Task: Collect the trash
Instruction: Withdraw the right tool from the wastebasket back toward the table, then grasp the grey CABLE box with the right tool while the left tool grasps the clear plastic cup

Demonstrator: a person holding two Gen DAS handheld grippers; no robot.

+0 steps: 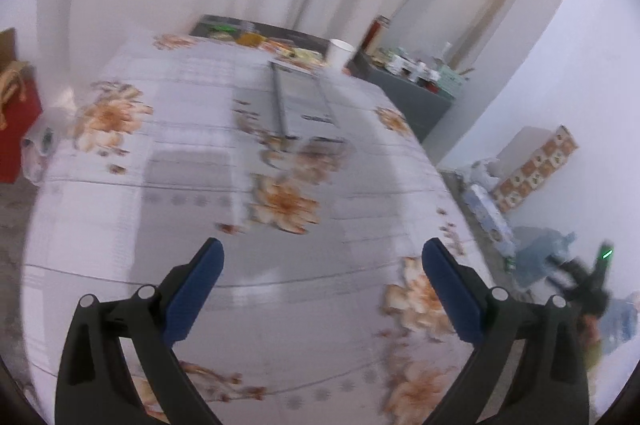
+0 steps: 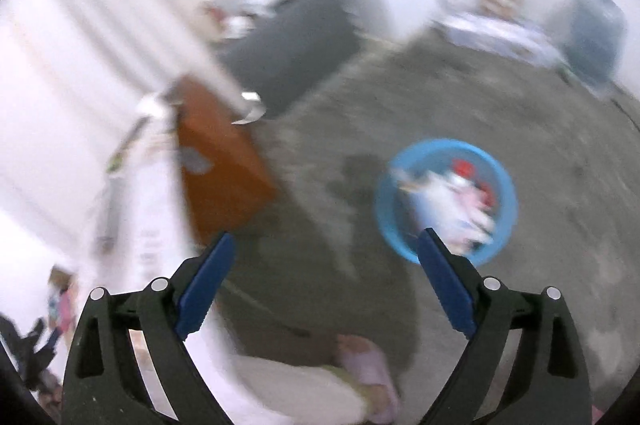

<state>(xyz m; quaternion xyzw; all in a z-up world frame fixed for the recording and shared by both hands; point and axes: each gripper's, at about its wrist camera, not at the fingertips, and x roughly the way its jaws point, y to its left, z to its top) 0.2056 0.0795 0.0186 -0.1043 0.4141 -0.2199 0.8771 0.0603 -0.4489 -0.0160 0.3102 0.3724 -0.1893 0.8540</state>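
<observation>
- The left gripper (image 1: 322, 291) hangs above a table covered by a floral tablecloth (image 1: 224, 161); its jaws are spread wide with nothing between them.
- The right gripper (image 2: 324, 285) points down at the grey concrete floor (image 2: 540, 209), jaws likewise spread and empty.
- On the floor, right of centre in the right wrist view, sits a blue basin (image 2: 505, 185) with white, pink and red scraps in it; this looks like the place where the trash goes. The right finger's tip overlaps its near rim in the picture, though the basin seems well below it.
- Trash yet to be collected appears to lie at the table's far end: a white paper cup (image 1: 339, 53) at the far right corner, beside a blurred strip of colourful wrappers or packets (image 1: 280, 47). A long thin grey rod or strip (image 1: 278, 97) runs across the cloth near them; I cannot tell what it is.
- Both views are smeared with motion blur, the right one heavily, so small litter on the cloth could be missed.
- Risks, as I judge them: a reach to the far end may knock the light cup over the edge; a finger could snag and drag the cloth; a release made on the move may miss the basin.
- An orange-brown box (image 2: 224, 161) stands left of the basin, near the tablecloth's hanging edge, and could be bumped.
</observation>
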